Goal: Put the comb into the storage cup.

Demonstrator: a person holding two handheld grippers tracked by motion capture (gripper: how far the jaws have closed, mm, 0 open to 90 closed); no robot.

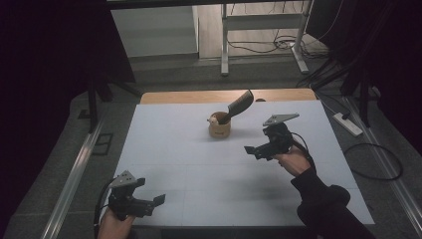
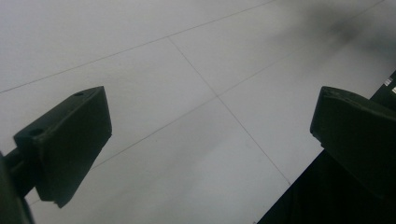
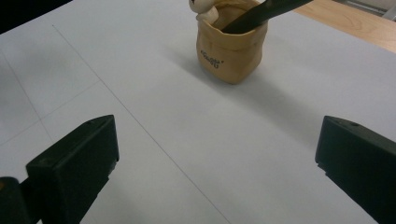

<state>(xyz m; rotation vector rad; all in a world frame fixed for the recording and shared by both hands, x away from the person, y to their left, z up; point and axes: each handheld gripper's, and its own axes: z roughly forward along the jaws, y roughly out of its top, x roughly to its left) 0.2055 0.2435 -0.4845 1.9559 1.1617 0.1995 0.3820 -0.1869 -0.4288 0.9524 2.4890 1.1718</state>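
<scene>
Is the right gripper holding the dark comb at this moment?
No, the right gripper is open and apart from the comb, which stands tilted in the tan pouch.

A white table (image 1: 199, 169) is set on grey floor (image 1: 164, 74); beyond it, a metal frame (image 1: 225, 40) and cables (image 1: 263, 47) are seen.

Left gripper (image 1: 160, 199) low near the person, right gripper (image 1: 247, 149) farther forward, both jaws wide apart
</scene>
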